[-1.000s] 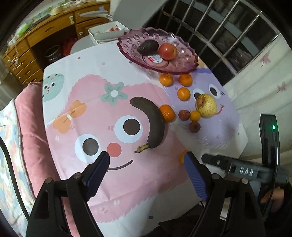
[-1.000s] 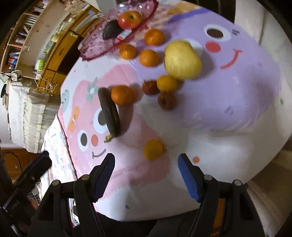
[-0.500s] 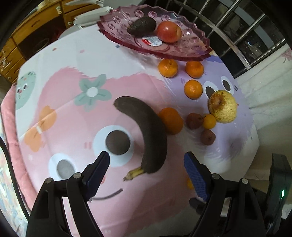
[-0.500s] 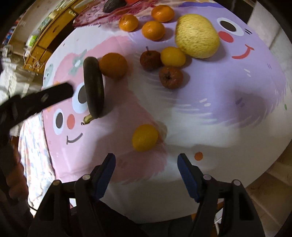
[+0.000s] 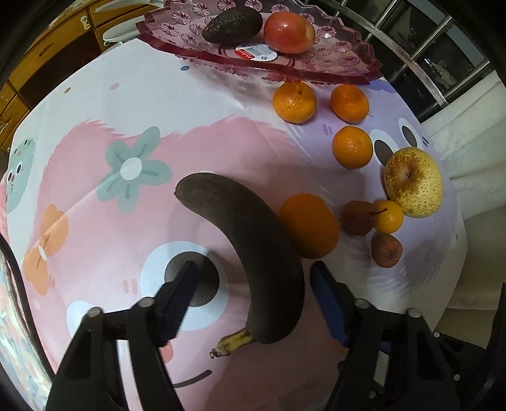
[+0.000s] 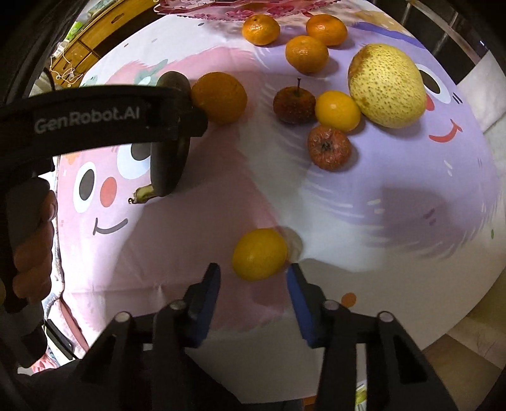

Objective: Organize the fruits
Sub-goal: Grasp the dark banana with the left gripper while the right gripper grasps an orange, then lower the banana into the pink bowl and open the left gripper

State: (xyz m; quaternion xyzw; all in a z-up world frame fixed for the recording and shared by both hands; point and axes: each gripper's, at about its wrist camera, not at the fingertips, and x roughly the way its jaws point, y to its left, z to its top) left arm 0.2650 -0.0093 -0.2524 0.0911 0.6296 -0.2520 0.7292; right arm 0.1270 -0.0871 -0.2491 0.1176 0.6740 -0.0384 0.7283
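The left gripper [image 5: 253, 284] is straddling the blackened banana [image 5: 249, 249] with jaws wide, not yet pinching. The right gripper [image 6: 253, 278] is gaping too, framing a small yellow citrus [image 6: 259, 254]. Both seem lined up for pickups, probably bound for the pink glass dish [image 5: 332, 63] beyond the mandarins [image 5: 294, 101].

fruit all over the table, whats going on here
Someone is sorting fruit with two handheld grippers. The left tool is open around the blackened banana, not yet closed. The right tool is open just short of a small yellow citrus. The pink tray holds only an avocado and an apple.
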